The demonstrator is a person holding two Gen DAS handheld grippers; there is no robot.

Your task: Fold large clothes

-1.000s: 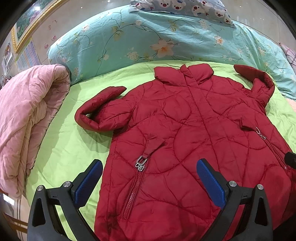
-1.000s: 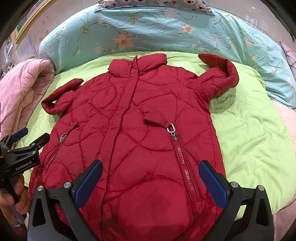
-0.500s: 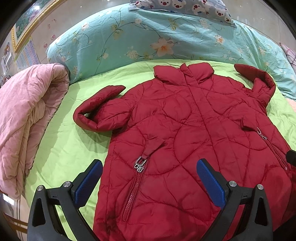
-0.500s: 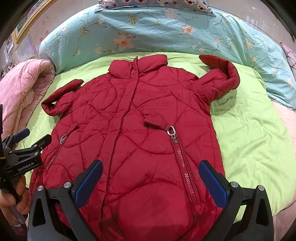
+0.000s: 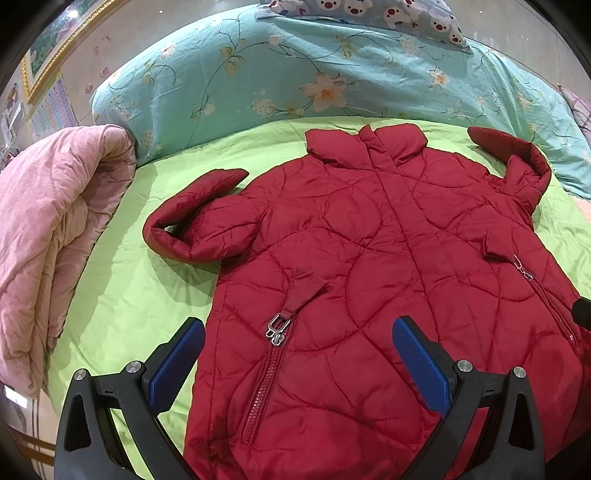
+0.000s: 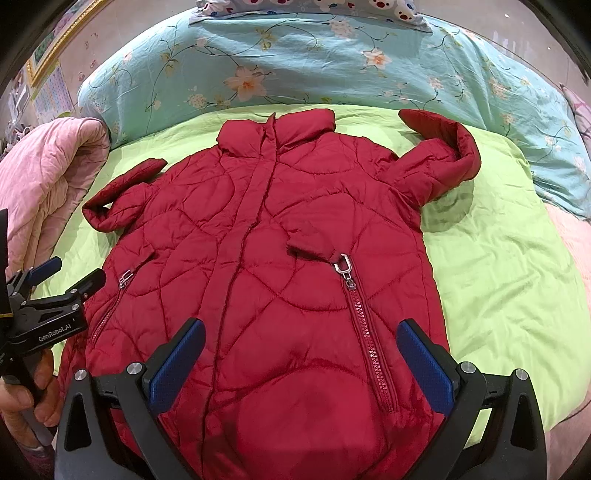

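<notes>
A red quilted jacket [image 5: 369, 266] [image 6: 266, 266] lies front up on the green sheet [image 5: 122, 288] [image 6: 498, 266], collar toward the pillows, both short sleeves bent upward. My left gripper [image 5: 295, 354] hovers open above the jacket's lower left, over the left pocket zipper [image 5: 275, 330]. My right gripper [image 6: 299, 354] hangs open above the lower hem, left of the right pocket zipper [image 6: 345, 264]. Neither holds cloth. In the right wrist view the left gripper [image 6: 68, 271] shows at the jacket's left edge, held by a hand [image 6: 22, 398].
A rolled pink quilt [image 5: 48, 229] [image 6: 40, 173] lies along the left side of the bed. A teal floral duvet [image 5: 295, 70] [image 6: 295, 62] and a bear-print pillow [image 5: 369, 14] sit behind the collar. Bare green sheet spreads right of the jacket.
Both grippers have drawn back and up slightly, so the jacket sits a bit lower in the views. Both stay open and the jacket has not moved.
</notes>
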